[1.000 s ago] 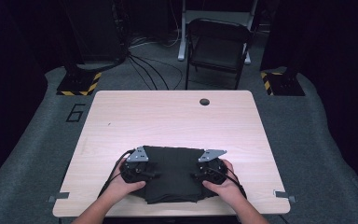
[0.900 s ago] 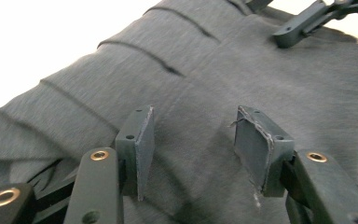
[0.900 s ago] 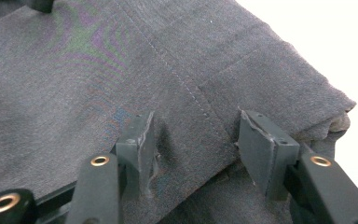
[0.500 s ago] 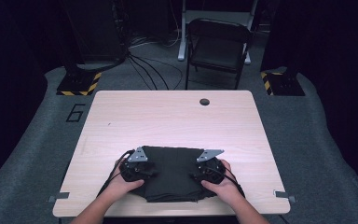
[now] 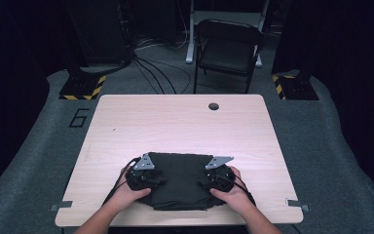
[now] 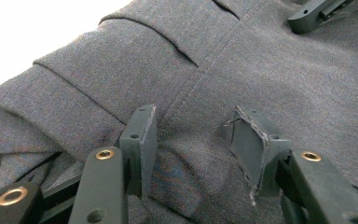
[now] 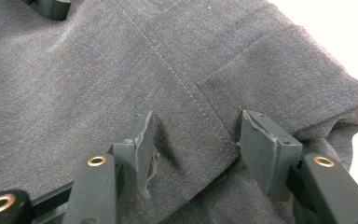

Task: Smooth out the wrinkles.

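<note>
A dark grey folded garment lies on the wooden table near its front edge. My left gripper rests on the garment's left side and my right gripper on its right side, each held by a hand and pointing inward. In the left gripper view the left gripper has its jaws apart, tips down on the cloth beside a stitched seam. In the right gripper view the right gripper is likewise open, its pads set on the fabric near a folded edge.
The table has a round cable hole at the back. A black folding chair stands behind it, with cables on the floor. The front table edge lies just below the garment.
</note>
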The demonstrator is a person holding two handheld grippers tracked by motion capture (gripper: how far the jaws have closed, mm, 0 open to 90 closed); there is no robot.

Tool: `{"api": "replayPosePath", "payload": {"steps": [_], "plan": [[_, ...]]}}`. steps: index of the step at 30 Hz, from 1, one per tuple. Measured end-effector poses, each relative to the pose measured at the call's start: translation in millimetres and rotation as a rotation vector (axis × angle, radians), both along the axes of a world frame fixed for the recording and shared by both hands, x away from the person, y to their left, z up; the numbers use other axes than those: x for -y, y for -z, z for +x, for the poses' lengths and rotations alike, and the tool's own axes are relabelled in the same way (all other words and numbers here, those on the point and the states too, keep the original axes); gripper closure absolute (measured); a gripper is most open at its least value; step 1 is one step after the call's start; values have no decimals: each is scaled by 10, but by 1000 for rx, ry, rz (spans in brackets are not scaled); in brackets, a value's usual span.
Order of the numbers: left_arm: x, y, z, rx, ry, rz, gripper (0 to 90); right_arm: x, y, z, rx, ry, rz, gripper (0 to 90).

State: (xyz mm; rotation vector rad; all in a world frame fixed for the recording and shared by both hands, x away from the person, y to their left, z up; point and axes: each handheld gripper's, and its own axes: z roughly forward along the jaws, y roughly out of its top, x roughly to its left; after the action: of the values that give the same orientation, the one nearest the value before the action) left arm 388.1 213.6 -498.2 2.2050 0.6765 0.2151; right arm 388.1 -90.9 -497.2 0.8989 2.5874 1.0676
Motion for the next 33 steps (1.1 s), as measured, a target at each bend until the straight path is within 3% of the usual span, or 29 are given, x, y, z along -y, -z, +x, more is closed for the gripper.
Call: {"api": "replayPosePath", "payload": {"steps": [11, 13, 18, 25, 33], "plan": [[-25, 5, -11, -12, -6, -21, 492, 16, 0, 31, -5, -7, 12, 444], [-40, 19, -1, -23, -9, -47, 492, 23, 0, 30, -6, -8, 10, 442], [-42, 29, -9, -19, -16, -57, 483, 20, 1, 24, -13, 4, 17, 441], [-29, 29, -46, 5, -13, -41, 465, 20, -10, 21, -7, 0, 5, 437], [-36, 4, -67, -10, -8, -56, 436, 20, -34, 18, -7, 5, 10, 425]]}}
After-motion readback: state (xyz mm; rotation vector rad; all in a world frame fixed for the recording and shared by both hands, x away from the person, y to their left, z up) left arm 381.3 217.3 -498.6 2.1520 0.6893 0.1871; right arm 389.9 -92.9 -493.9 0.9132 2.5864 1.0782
